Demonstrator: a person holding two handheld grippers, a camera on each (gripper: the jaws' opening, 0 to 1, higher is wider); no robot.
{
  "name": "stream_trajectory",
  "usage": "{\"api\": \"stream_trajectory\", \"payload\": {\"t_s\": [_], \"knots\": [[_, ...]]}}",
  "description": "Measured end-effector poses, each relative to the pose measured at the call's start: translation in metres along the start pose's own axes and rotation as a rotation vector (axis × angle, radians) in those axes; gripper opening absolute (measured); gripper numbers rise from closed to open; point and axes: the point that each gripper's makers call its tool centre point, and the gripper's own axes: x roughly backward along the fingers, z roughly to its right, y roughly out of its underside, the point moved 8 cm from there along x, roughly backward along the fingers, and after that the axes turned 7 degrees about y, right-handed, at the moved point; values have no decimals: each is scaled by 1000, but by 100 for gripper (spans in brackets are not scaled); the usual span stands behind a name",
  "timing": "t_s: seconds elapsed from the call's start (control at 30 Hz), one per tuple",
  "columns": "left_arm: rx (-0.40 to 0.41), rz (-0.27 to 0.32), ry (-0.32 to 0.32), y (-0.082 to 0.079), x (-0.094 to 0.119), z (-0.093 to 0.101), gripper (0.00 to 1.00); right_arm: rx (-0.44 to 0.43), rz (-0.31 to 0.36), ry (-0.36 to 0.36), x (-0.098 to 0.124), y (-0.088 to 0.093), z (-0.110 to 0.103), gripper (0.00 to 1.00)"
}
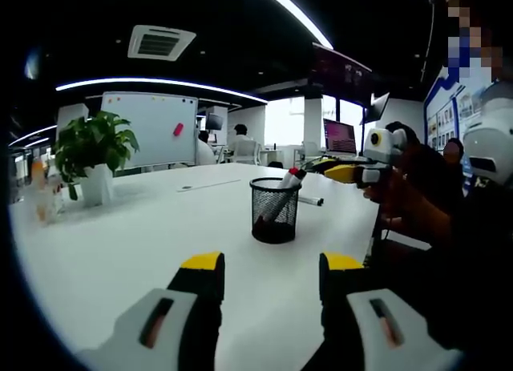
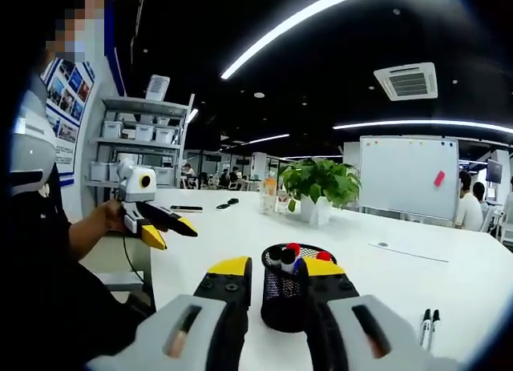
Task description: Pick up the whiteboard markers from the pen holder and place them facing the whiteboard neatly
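as seen from the left gripper view, the left claw (image 1: 268,279) hangs wide, holding nothing, short of the mesh pen holder (image 1: 275,211) on the white counter (image 1: 120,243); one red-capped marker (image 1: 287,188) leans out of it. markers look light, stiff and slick, so pinch mid-barrel. the right claw (image 1: 346,173) appears at right, its gap hard to read.

right gripper view: the right claw (image 2: 276,284) stands apart, empty, just before the holder, showing several caps (image 2: 293,255), two markers (image 2: 428,325) lying on the counter, and the whiteboard (image 2: 409,176).
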Motion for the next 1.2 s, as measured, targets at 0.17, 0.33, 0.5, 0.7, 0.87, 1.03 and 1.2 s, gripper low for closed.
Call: {"api": "stream_trajectory", "payload": {"t_s": [0.17,0.33,0.5,0.7,0.87,1.03,1.2], "knots": [[0,2,0,0,0,0,49,-6,-6,-9,-3,2,-2,28],[1,0,1,0,-1,0,49,-10,-6,-9,-5,2,-3,29],[2,0,3,0,0,0,49,-20,-27,-22,-10,8,-7,30],[2,1,-1,0,0,-1,49,-19,-34,-23,-12,11,-7,28],[2,0,3,1,0,0,49,-7,-38,-24,-14,13,-7,28],[2,1,1,1,0,-1,49,-32,-37,-22,-15,14,-5,28],[1,-3,2,1,0,0,49,-39,-38,-15,-15,15,-3,27]]}}
